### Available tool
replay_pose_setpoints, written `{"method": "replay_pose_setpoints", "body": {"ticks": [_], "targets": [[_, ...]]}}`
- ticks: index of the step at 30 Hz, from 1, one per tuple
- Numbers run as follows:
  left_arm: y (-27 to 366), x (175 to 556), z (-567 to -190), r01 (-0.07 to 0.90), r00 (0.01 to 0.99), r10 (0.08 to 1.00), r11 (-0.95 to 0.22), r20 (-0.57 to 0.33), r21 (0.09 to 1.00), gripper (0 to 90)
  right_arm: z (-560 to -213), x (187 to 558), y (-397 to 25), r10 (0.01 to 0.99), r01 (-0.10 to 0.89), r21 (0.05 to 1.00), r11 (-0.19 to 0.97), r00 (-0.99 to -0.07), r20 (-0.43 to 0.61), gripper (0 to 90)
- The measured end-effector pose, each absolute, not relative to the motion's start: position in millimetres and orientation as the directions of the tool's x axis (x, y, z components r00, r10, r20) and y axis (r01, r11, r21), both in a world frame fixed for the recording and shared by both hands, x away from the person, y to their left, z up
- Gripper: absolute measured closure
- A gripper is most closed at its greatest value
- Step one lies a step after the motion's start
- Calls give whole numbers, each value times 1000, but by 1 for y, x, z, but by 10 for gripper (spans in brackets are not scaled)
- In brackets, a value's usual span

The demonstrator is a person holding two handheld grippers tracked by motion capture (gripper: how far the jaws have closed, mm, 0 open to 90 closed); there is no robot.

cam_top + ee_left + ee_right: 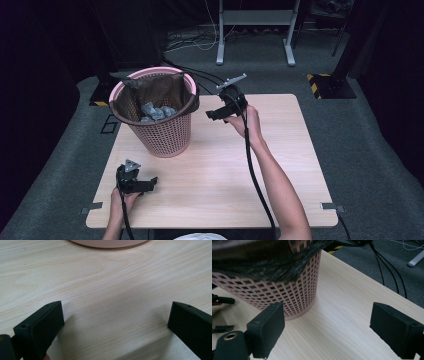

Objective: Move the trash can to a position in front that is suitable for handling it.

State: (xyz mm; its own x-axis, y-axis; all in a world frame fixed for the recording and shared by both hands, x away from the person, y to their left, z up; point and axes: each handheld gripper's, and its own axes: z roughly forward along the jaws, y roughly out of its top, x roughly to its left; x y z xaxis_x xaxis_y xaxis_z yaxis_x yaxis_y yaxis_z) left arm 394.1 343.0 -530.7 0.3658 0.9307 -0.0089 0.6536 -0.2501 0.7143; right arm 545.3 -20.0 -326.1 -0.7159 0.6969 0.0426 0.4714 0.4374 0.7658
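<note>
Flanking pink basket (pixel 159 122), left gripper (pixel 150 184), right gripper (pixel 212 115), jaws apart

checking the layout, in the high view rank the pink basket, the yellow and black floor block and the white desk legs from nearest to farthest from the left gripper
From the left gripper:
1. Pink basket, on the table just beyond it.
2. White desk legs, on the floor past the table's far edge.
3. Yellow and black floor block, far right; close to the legs, hard to call.

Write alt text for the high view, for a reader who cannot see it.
A person at a light wooden table holds a black two-jaw gripper in each hand: the left gripper low near the front edge, the right gripper raised beside a pink mesh basket. A dark bag lines the basket, with crumpled grey material inside.
</note>
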Motion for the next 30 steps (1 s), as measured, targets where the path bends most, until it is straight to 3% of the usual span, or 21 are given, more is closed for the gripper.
{"method": "replay_pose_setpoints", "body": {"ticks": [24, 30], "targets": [[343, 394, -531, 653, 364, 931, -248, -10, 715, 3, -276, 589, 26, 694, 478, 806, 348, -710, 121, 162], [343, 393, -531, 653, 366, 931, -248, -11, 716, 4, -279, 605, 46, 703, 518, 779, 352, -696, 145, 224]]}}
